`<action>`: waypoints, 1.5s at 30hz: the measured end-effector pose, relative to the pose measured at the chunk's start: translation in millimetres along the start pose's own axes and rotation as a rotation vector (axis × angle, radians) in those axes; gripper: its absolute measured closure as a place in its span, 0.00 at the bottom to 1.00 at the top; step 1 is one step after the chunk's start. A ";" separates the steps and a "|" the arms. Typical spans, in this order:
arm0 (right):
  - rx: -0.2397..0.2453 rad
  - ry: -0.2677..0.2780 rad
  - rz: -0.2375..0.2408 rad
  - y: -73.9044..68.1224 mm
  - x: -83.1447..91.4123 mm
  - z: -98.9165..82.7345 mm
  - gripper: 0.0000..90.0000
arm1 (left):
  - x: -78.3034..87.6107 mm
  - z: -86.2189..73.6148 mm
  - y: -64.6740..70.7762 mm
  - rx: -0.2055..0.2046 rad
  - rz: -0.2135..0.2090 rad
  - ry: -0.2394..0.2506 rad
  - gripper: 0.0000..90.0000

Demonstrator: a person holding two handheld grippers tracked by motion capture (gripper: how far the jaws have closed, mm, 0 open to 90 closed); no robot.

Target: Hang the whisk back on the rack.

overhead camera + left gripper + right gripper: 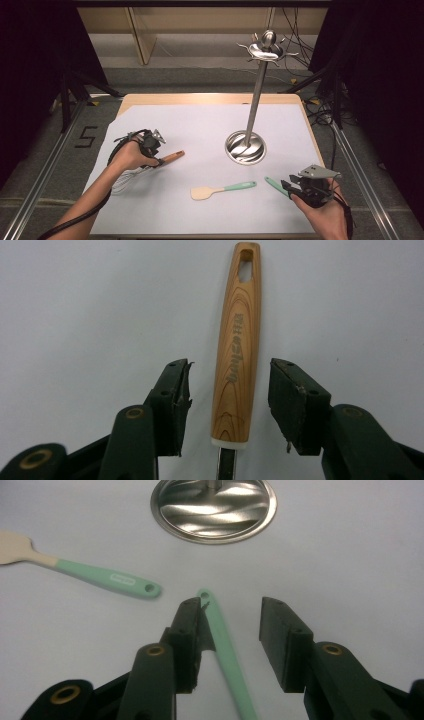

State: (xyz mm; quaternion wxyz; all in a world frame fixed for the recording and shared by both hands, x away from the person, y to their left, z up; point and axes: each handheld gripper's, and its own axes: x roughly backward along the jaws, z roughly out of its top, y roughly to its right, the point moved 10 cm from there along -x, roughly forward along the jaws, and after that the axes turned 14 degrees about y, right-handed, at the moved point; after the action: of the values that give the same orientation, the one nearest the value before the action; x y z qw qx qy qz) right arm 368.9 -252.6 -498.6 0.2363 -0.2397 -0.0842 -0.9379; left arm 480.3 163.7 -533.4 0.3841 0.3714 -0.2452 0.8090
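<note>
- Whisk (150, 167): a wooden handle (236, 347) with visible grain, printed lettering along it and a slotted hanging hole at its far end; a white collar joins it to the metal stem. It lies flat on the white table cover, well to the left of the utensil stand's round steel base, handle pointing toward that base, wire loops at the opposite end.
- Mint-green handled utensil (222, 640): slim, with a small hole at its tip. It lies flat, in front and to the right of the stand's base, tip toward it.
</note>
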 end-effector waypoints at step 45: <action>-0.061 0.055 -0.003 -15.4 -0.9 8.3 0.69 | 18.0 10.9 9.4 0.069 0.013 0.054 0.75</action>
State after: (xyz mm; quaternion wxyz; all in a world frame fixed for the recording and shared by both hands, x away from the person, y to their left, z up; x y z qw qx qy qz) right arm 365.5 -236.6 -492.5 0.2297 -0.2207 -0.0492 -0.9466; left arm 469.5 158.6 -513.7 0.3724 0.3610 -0.2094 0.8290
